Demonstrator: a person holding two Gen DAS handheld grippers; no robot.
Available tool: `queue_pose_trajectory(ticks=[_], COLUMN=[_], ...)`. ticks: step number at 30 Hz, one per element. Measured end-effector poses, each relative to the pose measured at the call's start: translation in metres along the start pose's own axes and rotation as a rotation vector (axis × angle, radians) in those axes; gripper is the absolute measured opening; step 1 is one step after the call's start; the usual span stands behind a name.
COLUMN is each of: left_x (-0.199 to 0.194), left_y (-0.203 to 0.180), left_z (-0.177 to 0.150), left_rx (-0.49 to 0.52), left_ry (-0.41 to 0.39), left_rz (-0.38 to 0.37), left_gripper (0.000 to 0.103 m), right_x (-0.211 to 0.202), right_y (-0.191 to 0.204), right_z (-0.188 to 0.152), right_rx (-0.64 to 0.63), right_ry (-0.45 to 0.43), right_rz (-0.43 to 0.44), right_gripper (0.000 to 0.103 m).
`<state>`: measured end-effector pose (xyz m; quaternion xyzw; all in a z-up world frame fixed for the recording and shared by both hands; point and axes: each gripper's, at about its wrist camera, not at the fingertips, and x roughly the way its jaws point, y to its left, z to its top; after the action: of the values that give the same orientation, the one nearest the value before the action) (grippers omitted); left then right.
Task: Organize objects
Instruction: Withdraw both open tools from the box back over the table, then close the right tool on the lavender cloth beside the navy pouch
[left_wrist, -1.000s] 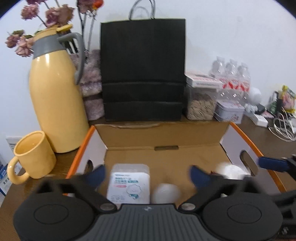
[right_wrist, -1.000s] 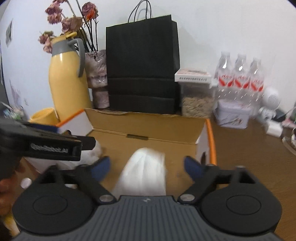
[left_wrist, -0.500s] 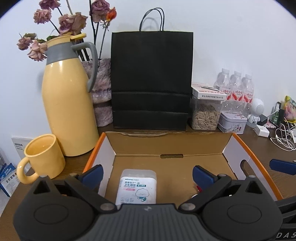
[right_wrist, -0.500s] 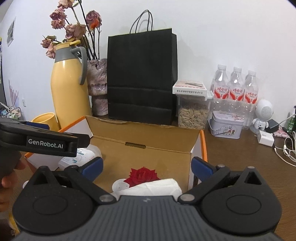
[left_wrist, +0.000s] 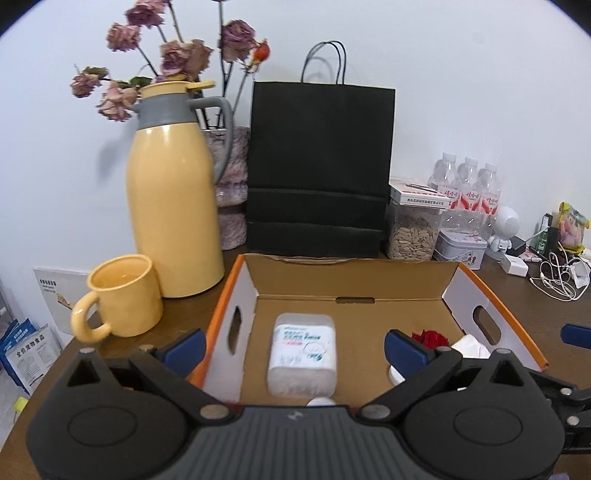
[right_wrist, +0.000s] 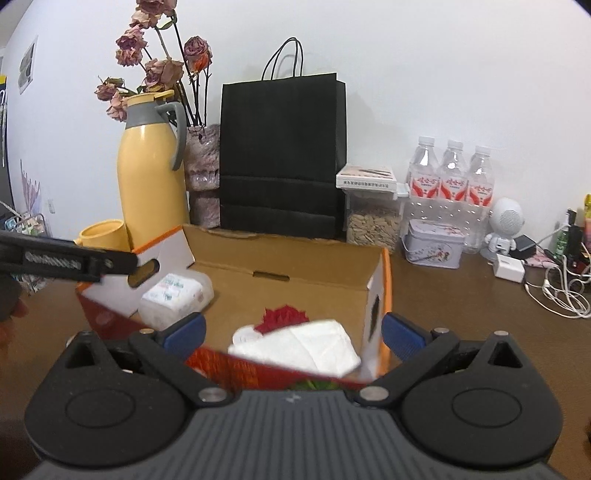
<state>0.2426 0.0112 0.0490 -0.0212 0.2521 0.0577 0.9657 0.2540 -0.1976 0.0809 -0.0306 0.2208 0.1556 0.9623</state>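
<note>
Both grippers, left gripper (left_wrist: 293, 345) and right gripper (right_wrist: 293, 328), hung spread wide and empty over the cardboard box (left_wrist: 351, 275). The wipes pack (left_wrist: 303, 354), red rose (right_wrist: 282, 317) and white tissue (right_wrist: 310, 345) sat inside it (pretty loosely). Risk was the right gripper clipping the near wall and shoving the box.

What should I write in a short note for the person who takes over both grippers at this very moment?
Left gripper: open, empty, above the near edge of the cardboard box.
Right gripper: open, empty, at the box's near right corner.
In the box: wipes pack left of centre, red rose and white tissue pack on the right, a small white round thing at the near edge, mostly hidden.
Outside, behind or beside the box: yellow mug, yellow thermos, black paper bag.
Done: these items are boxed.
Left: I cannot tell if more must go in; check before closing.
</note>
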Motion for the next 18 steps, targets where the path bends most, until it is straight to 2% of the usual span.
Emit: queue_pose_trajectory(ticks=[9,18], left_x=[-0.031,-0.049], left_y=[0.034,0.06], left_z=[-0.024,-0.063], left_rx=[-0.006,-0.014], left_ry=[0.01,0.074], left_rz=[0.038,0.074], left_gripper=[0.103,0.103], right_x=[-0.035,-0.06], right_y=[-0.009,-0.009], right_z=[-0.032,-0.062], right_rx=[-0.006,-0.007], right_ry=[0.036,0.091], right_rz=[-0.03,-0.035], right_gripper=[0.103,0.103])
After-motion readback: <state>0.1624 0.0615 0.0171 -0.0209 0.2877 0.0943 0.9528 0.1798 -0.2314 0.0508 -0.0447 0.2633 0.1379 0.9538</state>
